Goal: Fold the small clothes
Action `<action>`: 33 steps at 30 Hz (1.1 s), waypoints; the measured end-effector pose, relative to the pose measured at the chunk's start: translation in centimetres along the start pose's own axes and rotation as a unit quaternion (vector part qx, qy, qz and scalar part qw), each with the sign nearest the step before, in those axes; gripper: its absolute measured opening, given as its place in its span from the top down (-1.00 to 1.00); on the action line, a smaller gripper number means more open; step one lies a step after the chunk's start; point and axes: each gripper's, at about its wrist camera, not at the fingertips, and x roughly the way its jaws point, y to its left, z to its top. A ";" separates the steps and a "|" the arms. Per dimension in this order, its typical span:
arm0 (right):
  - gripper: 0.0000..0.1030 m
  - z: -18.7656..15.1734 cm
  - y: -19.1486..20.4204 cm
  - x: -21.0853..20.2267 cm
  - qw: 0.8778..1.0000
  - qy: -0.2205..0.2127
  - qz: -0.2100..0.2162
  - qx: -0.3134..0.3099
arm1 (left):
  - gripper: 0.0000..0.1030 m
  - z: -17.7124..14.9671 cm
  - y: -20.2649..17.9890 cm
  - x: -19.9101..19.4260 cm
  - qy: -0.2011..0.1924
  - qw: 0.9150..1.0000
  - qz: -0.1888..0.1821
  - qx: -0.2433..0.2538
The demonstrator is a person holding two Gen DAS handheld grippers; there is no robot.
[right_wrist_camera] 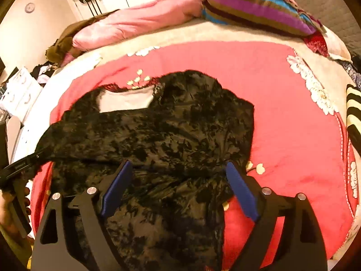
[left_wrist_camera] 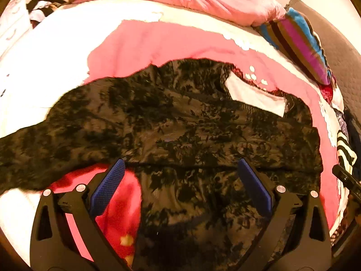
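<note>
So the dark floral lace top (left_wrist_camera: 180,122) lies spread on the red blanket (right_wrist_camera: 282,117), one crease across it. Left gripper (left_wrist_camera: 180,169) and right gripper (right_wrist_camera: 178,171) both gape, holding nothing; most folding's left, I reckon.

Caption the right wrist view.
Open right gripper above a dark floral-patterned lace garment spread on a red blanket.

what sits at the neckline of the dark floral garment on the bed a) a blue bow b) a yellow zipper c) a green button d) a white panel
d: a white panel fills the neck opening at the far end of the dark floral garment, also seen from the left wrist.
</note>
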 end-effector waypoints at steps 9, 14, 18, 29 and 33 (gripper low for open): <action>-0.64 -0.1 1.6 -2.2 1.000 -0.020 0.007 0.004 | -0.82 -0.3 1.1 -4.0 -0.037 0.999 -0.001 -0.013; -0.64 0.2 4.5 -3.2 0.999 -0.031 0.014 -0.012 | -0.82 -0.9 3.5 -5.8 -0.049 0.998 0.007 -0.030; -0.64 0.4 6.8 -4.1 0.998 -0.042 0.026 -0.024 | -0.82 -1.6 6.4 -7.1 -0.057 0.997 0.018 -0.053; -0.65 0.0 14.5 -5.2 0.994 -0.051 0.050 -0.080 | -0.82 -4.3 17.5 -10.2 -0.075 0.982 0.054 -0.162; -0.65 -0.8 17.7 -4.7 0.991 -0.045 0.066 -0.104 | -0.82 -5.8 22.4 -11.2 -0.083 0.972 0.071 -0.210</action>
